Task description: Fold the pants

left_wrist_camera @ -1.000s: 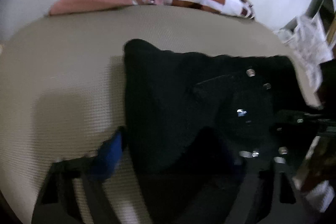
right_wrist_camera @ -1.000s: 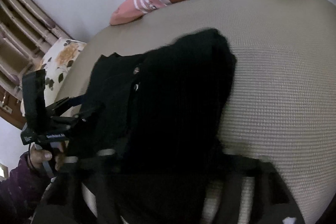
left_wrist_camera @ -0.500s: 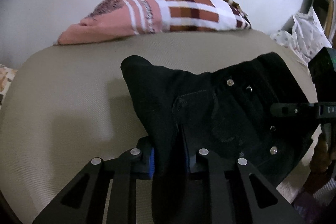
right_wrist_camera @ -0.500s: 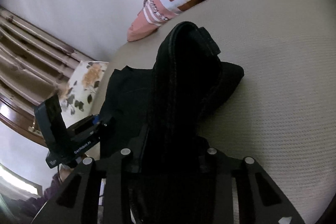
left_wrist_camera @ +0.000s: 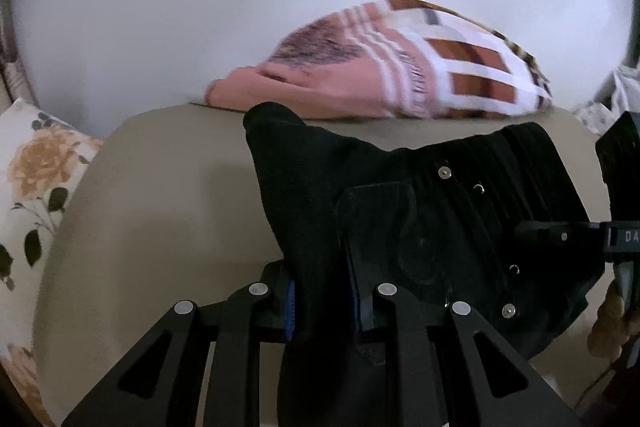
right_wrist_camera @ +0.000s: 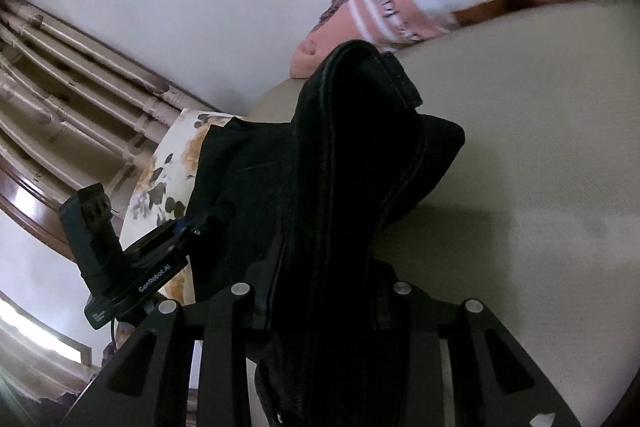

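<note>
Black pants (left_wrist_camera: 420,211) with metal rivets hang between my two grippers above a beige bed (left_wrist_camera: 160,211). My left gripper (left_wrist_camera: 322,301) is shut on one edge of the pants; the cloth runs up between its blue-padded fingers. My right gripper (right_wrist_camera: 320,291) is shut on the waistband end of the pants (right_wrist_camera: 352,163), which stands up in a thick fold before the camera. The right gripper shows at the right edge of the left wrist view (left_wrist_camera: 560,235). The left gripper shows at the left of the right wrist view (right_wrist_camera: 188,231).
A pink, white and brown checked blanket (left_wrist_camera: 400,67) lies at the far edge of the bed against a white wall. A floral pillow (left_wrist_camera: 28,187) sits at the left. A wooden headboard (right_wrist_camera: 60,99) stands beyond it. The bed surface (right_wrist_camera: 540,167) stretches to the right.
Both grippers have lifted the pants off the bed and tilted up, so more wall shows. The pants hang higher, stretched between them.
</note>
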The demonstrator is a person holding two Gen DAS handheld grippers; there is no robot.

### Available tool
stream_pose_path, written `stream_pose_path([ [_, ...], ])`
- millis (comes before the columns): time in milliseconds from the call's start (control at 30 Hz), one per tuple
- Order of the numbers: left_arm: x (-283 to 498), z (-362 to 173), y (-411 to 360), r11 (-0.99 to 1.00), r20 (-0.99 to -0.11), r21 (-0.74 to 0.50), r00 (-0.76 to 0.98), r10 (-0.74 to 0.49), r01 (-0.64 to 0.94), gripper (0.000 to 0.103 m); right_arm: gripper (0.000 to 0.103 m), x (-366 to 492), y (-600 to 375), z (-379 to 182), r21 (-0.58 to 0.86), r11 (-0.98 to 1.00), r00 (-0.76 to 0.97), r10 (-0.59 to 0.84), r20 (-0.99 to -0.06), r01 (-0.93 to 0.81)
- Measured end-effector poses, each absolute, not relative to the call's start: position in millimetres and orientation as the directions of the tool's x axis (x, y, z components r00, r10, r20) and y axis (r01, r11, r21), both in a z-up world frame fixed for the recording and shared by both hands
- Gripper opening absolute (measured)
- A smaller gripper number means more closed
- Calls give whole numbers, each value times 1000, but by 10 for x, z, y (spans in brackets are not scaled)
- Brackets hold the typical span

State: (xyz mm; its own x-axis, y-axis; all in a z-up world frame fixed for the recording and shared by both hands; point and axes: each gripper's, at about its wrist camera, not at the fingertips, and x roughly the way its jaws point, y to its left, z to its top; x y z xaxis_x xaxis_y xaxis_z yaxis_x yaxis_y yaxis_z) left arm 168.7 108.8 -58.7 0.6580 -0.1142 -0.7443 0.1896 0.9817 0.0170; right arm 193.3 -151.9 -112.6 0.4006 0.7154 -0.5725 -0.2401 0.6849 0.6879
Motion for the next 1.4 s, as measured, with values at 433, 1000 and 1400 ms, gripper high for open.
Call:
stream_pose_path([
  [433, 2361, -709, 1618, 995, -729, 27, 683, -47, 99, 21, 30, 2737, -962, -1229, 682, 677, 398, 726, -560, -275],
  [1000, 2391, -1195, 1795, 981, -691, 178, 699, 184, -82, 87, 52, 2800, -938, -1453, 584, 793, 503, 581, -640, -173],
  [1400, 2044, -1089, 1763, 983, -665, 125, 724, 183, -133, 89, 81, 1983, -594, -809, 292, 927, 723, 366, -586, -233],
])
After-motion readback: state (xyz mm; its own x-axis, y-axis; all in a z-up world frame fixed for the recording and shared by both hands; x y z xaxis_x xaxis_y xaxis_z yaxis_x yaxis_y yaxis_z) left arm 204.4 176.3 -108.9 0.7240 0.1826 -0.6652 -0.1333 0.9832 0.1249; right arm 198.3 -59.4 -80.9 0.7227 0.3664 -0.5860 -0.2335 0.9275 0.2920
